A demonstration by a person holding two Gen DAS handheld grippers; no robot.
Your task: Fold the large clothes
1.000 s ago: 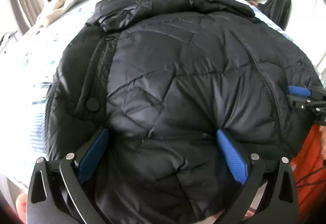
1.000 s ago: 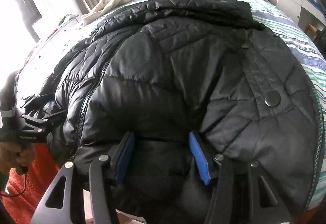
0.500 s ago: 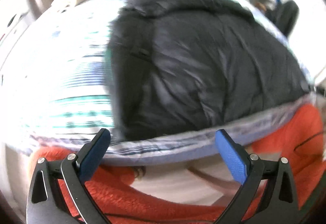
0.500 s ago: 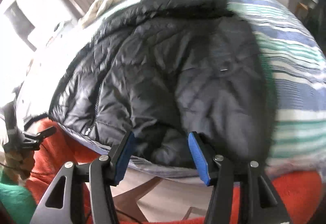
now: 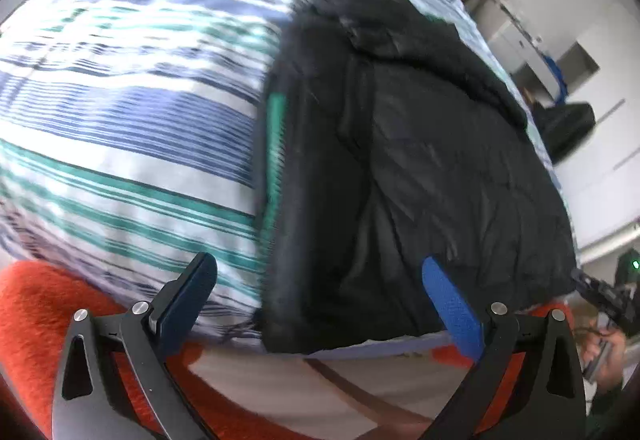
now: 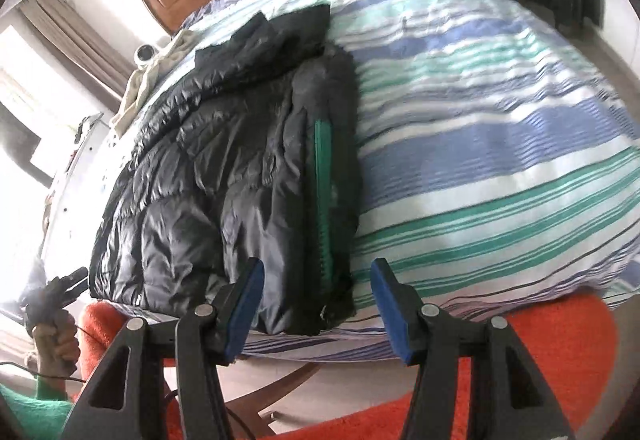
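— So where is the black jacket (image 5: 420,168) lying?
— It is lying lengthwise on the striped bedspread (image 5: 132,128), its hem reaching the near bed edge and its green zipper (image 6: 323,196) showing along one side.
— And the grippers?
— The left gripper (image 5: 320,292) is hovering spread wide and holding nothing; the right gripper (image 6: 318,300) is likewise hanging parted and empty, near the hem, above the orange rug (image 6: 560,352).
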